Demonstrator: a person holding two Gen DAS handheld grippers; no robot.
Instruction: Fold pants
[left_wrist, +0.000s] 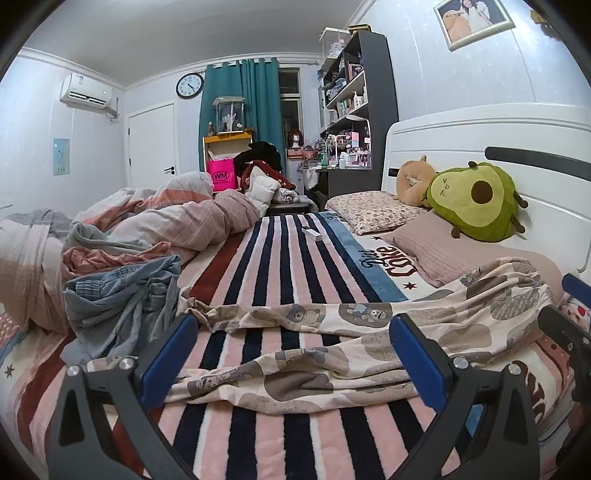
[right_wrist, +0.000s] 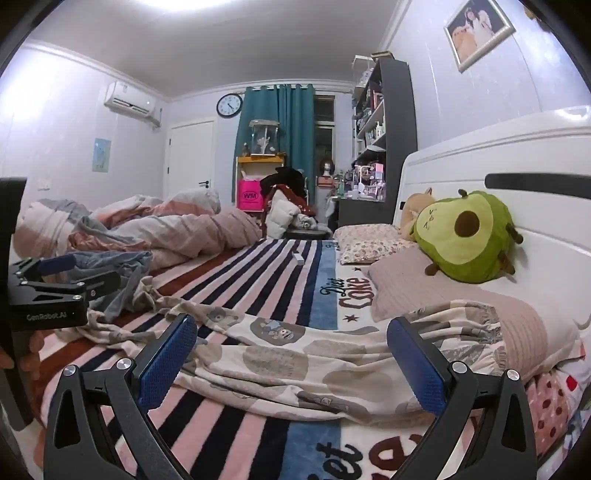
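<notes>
Striped blanket (left_wrist: 273, 258) mid free; duvet (left_wrist: 177, 218) prob. blocks left.

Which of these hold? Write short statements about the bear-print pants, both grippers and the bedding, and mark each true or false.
1. The cream bear-print pants lie spread on the striped blanket. True.
2. The left gripper is clamped on the pants. False: open, holding nothing.
3. The right gripper is open. True.
4. The green avocado plush lies on the floor. False: it leans against the white headboard.
5. A crumpled blue-grey garment lies beside the pants. True.
</notes>
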